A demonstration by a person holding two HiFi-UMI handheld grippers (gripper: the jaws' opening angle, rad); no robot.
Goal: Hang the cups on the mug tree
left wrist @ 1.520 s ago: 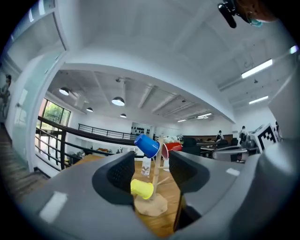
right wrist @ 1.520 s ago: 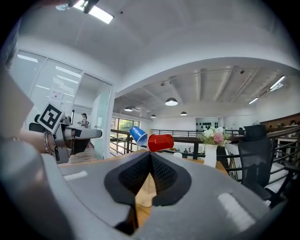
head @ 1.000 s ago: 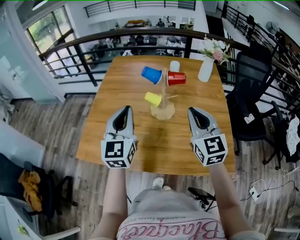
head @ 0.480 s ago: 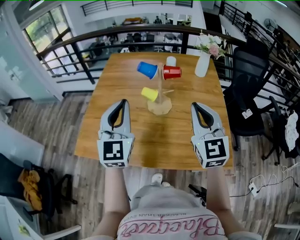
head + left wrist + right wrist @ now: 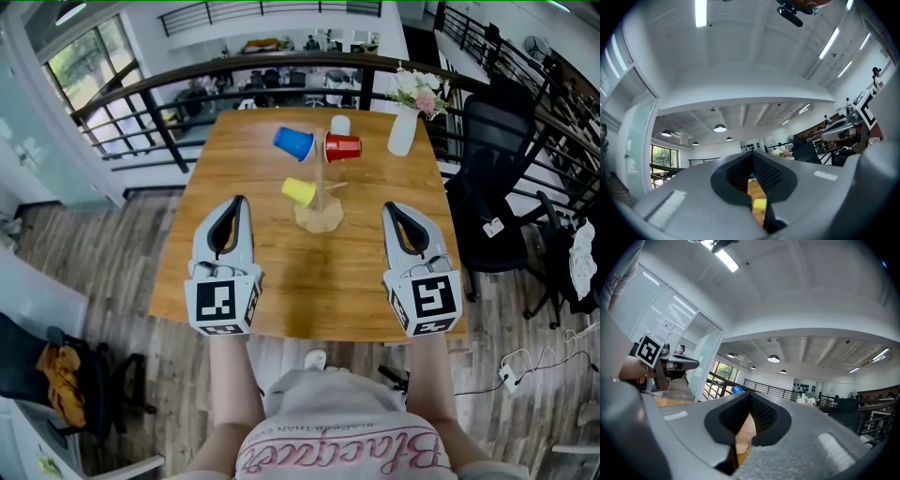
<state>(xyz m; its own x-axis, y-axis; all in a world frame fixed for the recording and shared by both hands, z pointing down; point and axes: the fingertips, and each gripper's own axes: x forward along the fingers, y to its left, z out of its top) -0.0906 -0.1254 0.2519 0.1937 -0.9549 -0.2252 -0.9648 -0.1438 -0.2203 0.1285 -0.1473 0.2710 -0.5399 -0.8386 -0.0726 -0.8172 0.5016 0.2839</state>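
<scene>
Nearest me, the left gripper and right gripper are up over the near side of the counter, fingers clenched on nothing. Mid-counter, the mug tree carries the yellow cup, blue cup and red cup. There's a white cup just behind and a flower vase at the far right.

Left tool: risen toward the head camera since a second ago and larger in view. Its tip has shifted left, farther from the mug tree.
Right tool: likewise risen and larger, with its rear end now lower in view, over the near edge of the desk.
The gap between the two tools is wider.
</scene>
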